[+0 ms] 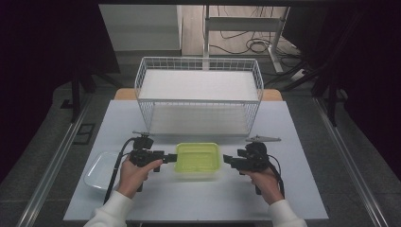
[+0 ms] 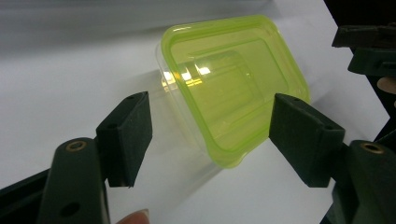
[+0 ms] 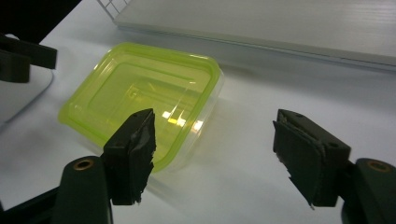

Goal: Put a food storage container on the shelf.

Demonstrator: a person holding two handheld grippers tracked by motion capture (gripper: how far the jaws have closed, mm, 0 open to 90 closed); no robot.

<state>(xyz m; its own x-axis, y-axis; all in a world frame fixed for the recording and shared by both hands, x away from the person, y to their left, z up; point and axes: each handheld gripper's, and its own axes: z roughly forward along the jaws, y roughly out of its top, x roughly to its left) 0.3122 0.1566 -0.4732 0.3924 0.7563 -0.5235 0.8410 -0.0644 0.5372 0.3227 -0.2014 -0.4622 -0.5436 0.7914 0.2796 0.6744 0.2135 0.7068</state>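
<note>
Your left gripper point(image 1: 171, 157) gapes at the box's point(image 1: 197, 158) 9 o'clock, your right gripper point(image 1: 229, 161) gapes at 3; basket point(image 1: 198, 101) at 12, tray point(image 1: 100, 170) far 9.

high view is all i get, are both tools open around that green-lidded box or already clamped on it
Observer: Both open. In the left gripper view the left tool has its jaws spread wide, with the near corner of the green-lidded box between them, untouched.
Operator: and the right one
Observer: The right tool is just as wide open; the box lies beyond its left jaw, not in the gap.
Operator: is the lid on properly
Observer: It looks seated all round on a clear base, and nothing shows through the lid.
Operator: whats left of the box
Observer: A clear shallow tray lies on the table, behind the left tool.
</note>
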